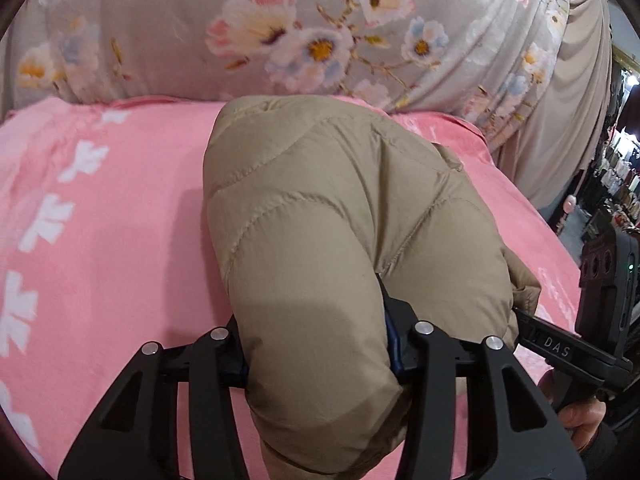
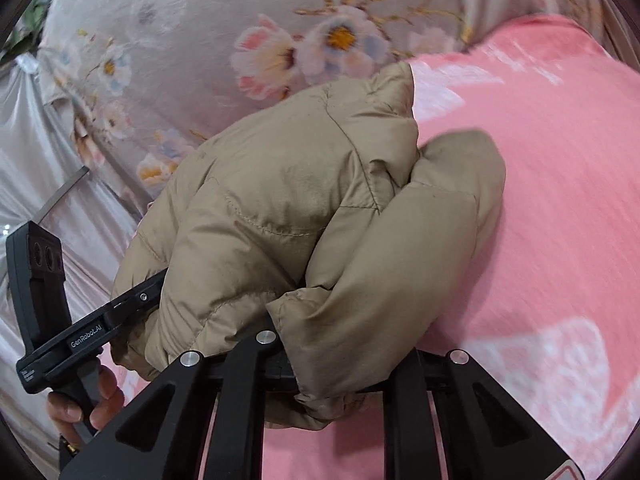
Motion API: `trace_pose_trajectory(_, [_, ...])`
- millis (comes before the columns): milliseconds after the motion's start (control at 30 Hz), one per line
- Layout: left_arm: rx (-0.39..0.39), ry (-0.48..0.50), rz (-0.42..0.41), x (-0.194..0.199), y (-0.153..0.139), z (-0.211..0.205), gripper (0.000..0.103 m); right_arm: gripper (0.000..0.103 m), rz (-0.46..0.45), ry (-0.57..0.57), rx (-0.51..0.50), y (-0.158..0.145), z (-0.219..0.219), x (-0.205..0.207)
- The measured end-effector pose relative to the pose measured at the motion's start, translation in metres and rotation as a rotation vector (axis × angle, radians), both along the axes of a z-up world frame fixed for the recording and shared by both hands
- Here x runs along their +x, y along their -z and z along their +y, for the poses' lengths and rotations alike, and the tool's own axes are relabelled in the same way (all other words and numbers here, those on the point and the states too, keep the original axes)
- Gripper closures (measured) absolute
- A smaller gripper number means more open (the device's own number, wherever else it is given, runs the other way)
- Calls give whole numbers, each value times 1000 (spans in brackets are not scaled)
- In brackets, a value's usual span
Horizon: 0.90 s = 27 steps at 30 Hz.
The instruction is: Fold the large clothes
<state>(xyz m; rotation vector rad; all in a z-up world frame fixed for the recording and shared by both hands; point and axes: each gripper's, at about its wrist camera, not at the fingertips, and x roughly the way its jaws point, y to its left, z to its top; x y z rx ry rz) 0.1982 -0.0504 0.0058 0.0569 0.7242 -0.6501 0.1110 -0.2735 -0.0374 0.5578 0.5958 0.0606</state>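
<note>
A tan quilted puffer jacket (image 1: 320, 216) lies bunched on a pink blanket (image 1: 100, 240). My left gripper (image 1: 316, 344) is shut on a thick puffy fold of the jacket, which hides the fingertips. In the right wrist view the same jacket (image 2: 280, 208) fills the middle. My right gripper (image 2: 340, 364) is shut on another padded fold of it, low over the pink blanket (image 2: 560, 200). The right gripper also shows at the right edge of the left wrist view (image 1: 560, 344), pushed into the jacket. The left gripper shows at the left of the right wrist view (image 2: 120, 312).
A grey floral quilt (image 1: 280, 32) is piled behind the jacket, also in the right wrist view (image 2: 200, 40). A beige curtain (image 1: 572, 100) hangs at the right, with dark shelves of goods (image 1: 616, 176) beyond it. The pink blanket stretches left of the jacket.
</note>
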Motion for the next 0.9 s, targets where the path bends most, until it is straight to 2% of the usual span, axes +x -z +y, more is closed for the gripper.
trace_pose_trajectory(233, [-39,-67,-148,38,-27,60,60,88,-108,-82,-132,-37,58,63])
trace_pose_trajectory(367, [-57,-107,-177,59,-27,91,60,88,-131,-120,-189,-44,86,88])
trace_pose_trajectory(500, [-44,-136,-142,80,-12,110,60,89,-88,-177,-209,-29,105,111])
trace_pose_trajectory(667, [-9,-152,-90,92,23,127,60,89,-9,-212,-216,1,125,127])
trace_pose_trajectory(800, [-3,-150,-74,91,41,134,60,88,45,-224,-191,18,130,133])
trace_pose_trajectory(900, [-5,-152,-60,91,45,136,58,88,91,-220,-134,27,125,136])
